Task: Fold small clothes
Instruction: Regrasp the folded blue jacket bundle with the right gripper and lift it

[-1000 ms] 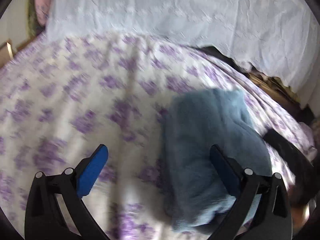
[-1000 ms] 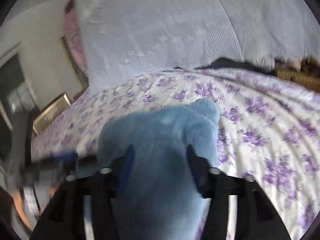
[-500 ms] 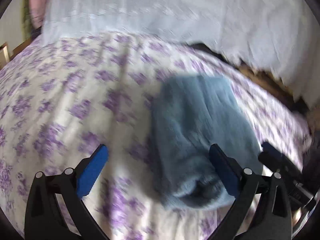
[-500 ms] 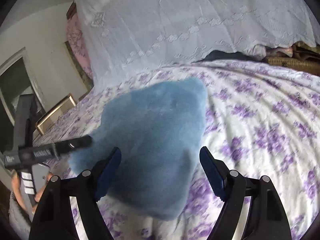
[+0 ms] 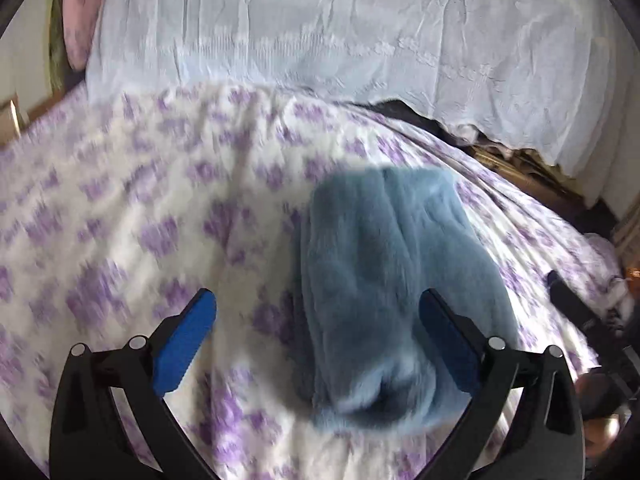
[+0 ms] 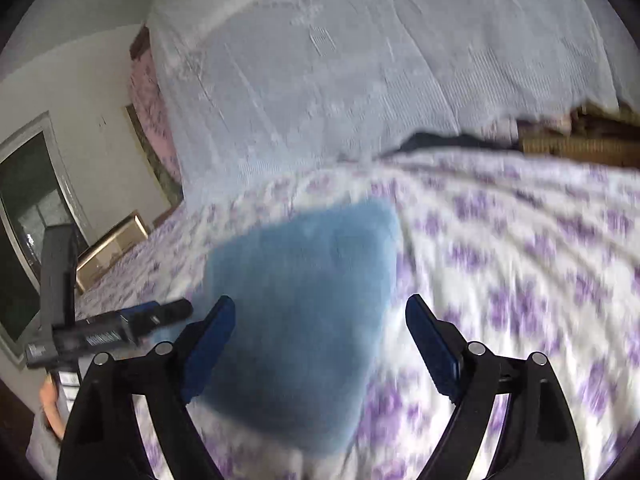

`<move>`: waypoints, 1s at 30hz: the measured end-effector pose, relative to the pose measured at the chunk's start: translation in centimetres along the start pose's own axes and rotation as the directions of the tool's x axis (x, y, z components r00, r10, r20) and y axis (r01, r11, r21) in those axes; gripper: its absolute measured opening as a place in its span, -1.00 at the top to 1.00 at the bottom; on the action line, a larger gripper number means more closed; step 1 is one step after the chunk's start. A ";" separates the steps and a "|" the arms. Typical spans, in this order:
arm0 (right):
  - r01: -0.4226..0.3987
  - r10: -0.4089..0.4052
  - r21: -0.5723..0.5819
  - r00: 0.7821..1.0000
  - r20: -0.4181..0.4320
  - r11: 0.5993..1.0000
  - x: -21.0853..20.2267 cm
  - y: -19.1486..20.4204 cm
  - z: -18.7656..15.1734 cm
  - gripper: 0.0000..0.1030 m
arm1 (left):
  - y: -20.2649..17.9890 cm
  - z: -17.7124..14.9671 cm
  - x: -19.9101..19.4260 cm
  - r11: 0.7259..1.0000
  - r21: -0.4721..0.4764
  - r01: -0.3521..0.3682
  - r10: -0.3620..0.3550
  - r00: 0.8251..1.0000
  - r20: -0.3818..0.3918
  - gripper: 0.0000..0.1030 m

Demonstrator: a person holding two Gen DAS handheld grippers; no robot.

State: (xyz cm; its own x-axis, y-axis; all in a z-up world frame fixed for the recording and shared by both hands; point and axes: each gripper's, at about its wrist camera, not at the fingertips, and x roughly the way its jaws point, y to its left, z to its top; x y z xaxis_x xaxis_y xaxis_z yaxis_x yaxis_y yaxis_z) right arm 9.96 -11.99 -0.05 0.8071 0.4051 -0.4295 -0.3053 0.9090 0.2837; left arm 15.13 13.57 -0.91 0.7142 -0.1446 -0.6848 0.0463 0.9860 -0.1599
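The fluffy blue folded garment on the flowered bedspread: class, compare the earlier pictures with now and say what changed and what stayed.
The right gripper let go: its jaws, closed around the fluffy blue folded garment a second ago, have just been opening and now stand wide, drawn back from it. The garment dropped from bunched up to lying flat on the purple-flowered white bedspread. The left gripper stayed open and empty; the white lace cover is unchanged.

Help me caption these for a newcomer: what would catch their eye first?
The folded fluffy blue garment, lying on the purple-flowered bedsheet, stands out first. Both hand-held grippers frame it with blue pads apart: the left hand-held gripper and the right hand-held gripper, whose jaws have just been opening, pressing on nothing. Behind hangs a white lace cover.
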 end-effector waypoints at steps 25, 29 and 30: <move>0.003 -0.010 -0.087 0.997 -0.081 0.996 4.6 0.5 -3.2 -0.10 | -0.4 -1.5 0.0 0.996 0.034 -0.086 0.085 0.996 0.027 -0.92; -0.006 0.007 0.010 0.986 -0.166 1.000 6.3 -1.4 -3.9 -0.45 | -2.7 -3.5 2.5 0.978 0.144 -0.149 0.151 0.989 -0.006 -0.92; -0.019 0.024 0.035 0.986 -0.164 0.999 6.2 -1.7 -4.0 -0.46 | -2.6 -3.5 2.2 0.979 0.142 -0.144 0.146 0.989 -0.005 -0.92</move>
State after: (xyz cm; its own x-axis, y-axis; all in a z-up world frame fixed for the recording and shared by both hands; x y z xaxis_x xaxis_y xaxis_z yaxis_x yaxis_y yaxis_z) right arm 13.52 -10.66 -6.62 0.7059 0.4374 -0.5571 -0.3022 0.8974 0.3216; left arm 14.13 10.37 -4.44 0.7099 0.0007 -0.7043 0.0414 0.9982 0.0428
